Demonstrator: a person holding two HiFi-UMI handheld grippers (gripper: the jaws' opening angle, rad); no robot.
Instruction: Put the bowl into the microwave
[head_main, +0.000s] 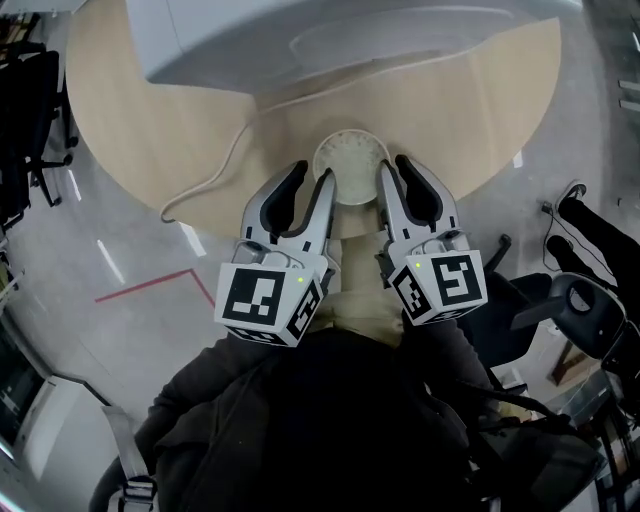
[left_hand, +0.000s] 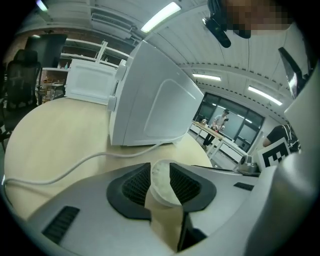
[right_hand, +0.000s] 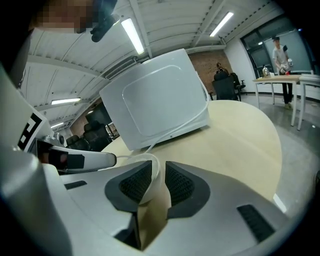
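Beige table (head_main: 150, 120) bore a probably light, stiff bowl (head_main: 350, 162); left gripper (head_main: 313, 180) and right gripper (head_main: 396, 170) straddled opposite rim edges, jaws apart.

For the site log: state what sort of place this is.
Probably an open-plan office or lab workspace: a black office chair, ceiling strip lights, glass-walled rooms behind, and a microwave on a round wooden table.

Open office, desk chairs (left_hand: 20, 85), strip lights (left_hand: 160, 16)
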